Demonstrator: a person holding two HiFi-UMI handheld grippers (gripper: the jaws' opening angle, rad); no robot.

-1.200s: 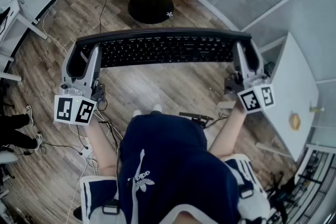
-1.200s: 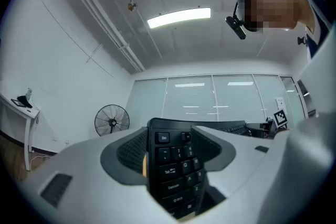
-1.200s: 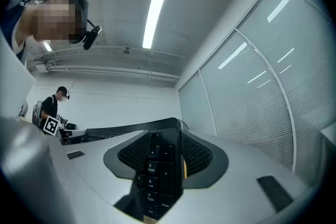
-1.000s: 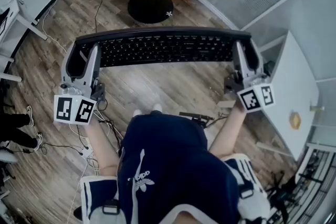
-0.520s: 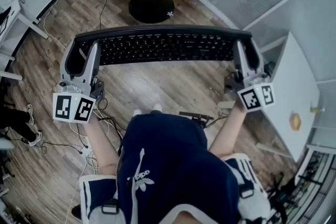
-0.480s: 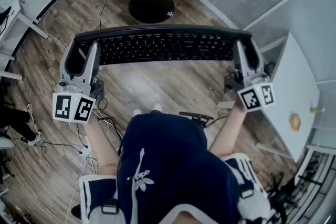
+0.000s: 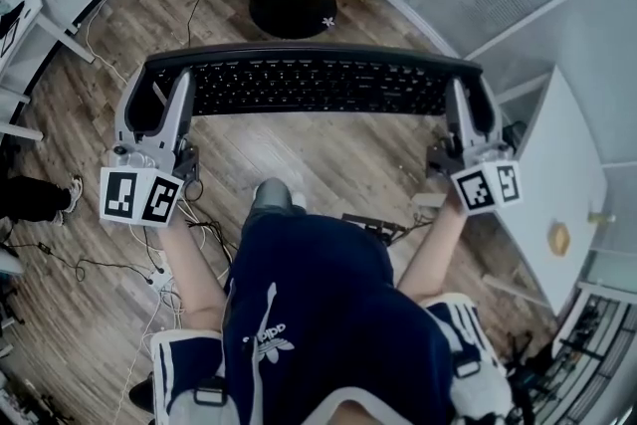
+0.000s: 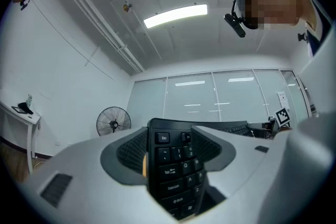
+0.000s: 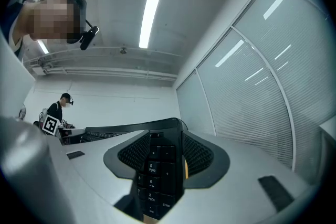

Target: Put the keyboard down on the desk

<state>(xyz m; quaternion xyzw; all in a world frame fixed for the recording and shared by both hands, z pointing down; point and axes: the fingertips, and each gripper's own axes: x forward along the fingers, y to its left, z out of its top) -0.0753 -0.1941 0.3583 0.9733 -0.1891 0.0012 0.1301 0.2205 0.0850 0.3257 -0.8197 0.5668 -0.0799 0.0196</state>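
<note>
Clamping the keyboard (image 7: 314,85) by its ends, long axis crosswise above the floor (image 7: 338,159), I hold it in my left hand-held gripper (image 7: 159,105) and right hand-held gripper (image 7: 468,109), the white surface (image 7: 567,164) nearer my right.

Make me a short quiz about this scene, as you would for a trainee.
1. True or false: the keyboard rests on the round wooden table.
2. Which end does the left tool clamp? A) the Esc-key end B) the number-pad end
3. Fill in: the right tool is shut on the ____.
Key: 1 false, both tools hold it in the air; 2 A; 3 keyboard.
</note>
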